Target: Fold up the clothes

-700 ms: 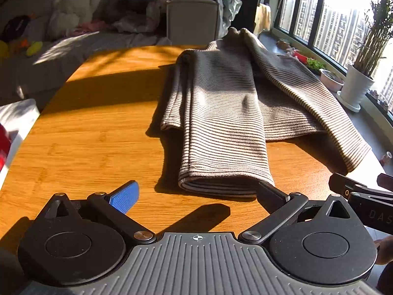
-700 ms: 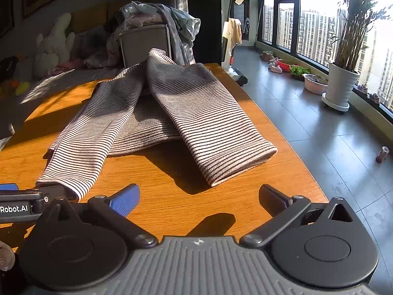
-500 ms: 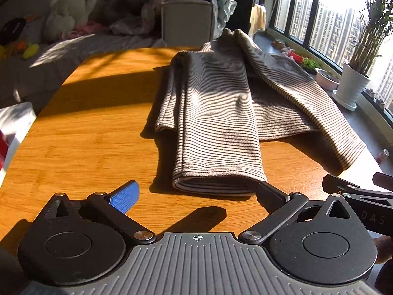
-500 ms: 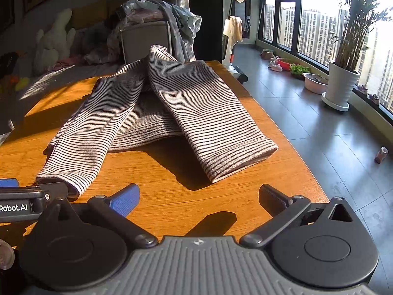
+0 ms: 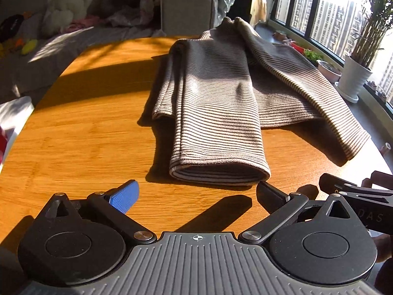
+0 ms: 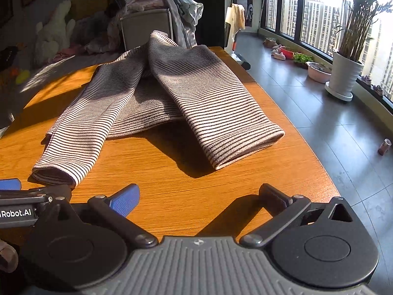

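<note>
A brown-and-white striped garment lies on the wooden table, its two long legs or sleeves pointing toward me. In the left wrist view my left gripper is open and empty, just short of the near cuff. In the right wrist view my right gripper is open and empty over bare table, short of the right cuff; the left cuff lies to its left. The left gripper's body shows at that view's left edge. The right gripper's body shows at the left view's right edge.
A grey box heaped with clothes stands behind the table's far end. A bed with a white plush toy is at the far left. A potted plant and small pots stand by the windows on the right. The table's right edge drops to the floor.
Both grippers have moved slightly forward toward the garment's cuffs. Both stay open and empty. The garment has not moved.
</note>
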Demonstrator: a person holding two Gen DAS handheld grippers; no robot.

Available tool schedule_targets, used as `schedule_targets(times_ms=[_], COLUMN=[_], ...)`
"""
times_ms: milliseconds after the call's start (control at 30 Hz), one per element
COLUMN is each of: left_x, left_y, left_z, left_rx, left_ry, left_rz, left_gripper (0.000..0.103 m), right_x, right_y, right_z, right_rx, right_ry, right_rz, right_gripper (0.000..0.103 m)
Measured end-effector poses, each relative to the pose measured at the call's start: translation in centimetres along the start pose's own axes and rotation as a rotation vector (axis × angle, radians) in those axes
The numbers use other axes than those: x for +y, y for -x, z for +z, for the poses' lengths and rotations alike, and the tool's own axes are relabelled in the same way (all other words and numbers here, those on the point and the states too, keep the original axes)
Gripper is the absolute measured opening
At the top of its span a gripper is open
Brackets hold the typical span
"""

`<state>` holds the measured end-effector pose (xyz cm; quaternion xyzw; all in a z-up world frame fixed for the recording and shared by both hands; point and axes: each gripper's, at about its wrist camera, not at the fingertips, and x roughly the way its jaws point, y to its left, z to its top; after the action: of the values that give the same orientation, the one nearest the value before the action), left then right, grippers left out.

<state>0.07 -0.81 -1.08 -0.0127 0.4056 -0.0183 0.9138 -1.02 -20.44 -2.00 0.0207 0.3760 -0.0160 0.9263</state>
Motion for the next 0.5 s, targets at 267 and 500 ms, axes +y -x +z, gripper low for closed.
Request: schedule_targets(times_ms=[267, 500], left_x=[-0.38, -0.43], left_y=[-0.01, 0.05], left_z=[-0.12, -0.12], left_rx=[0.002, 0.004], left_ry=[-0.021, -0.029], left_rz=[0.014, 0.019], left_gripper=[0.103, 0.103], right_x=[0.32, 0.35], right_y=[-0.05, -0.1], right_z=[-0.01, -0.08], right_rx=[0.001, -0.002], right_ry=[0.013, 0.015], right_rz=[-0.006, -0.007], right_gripper=[0.103, 0.103])
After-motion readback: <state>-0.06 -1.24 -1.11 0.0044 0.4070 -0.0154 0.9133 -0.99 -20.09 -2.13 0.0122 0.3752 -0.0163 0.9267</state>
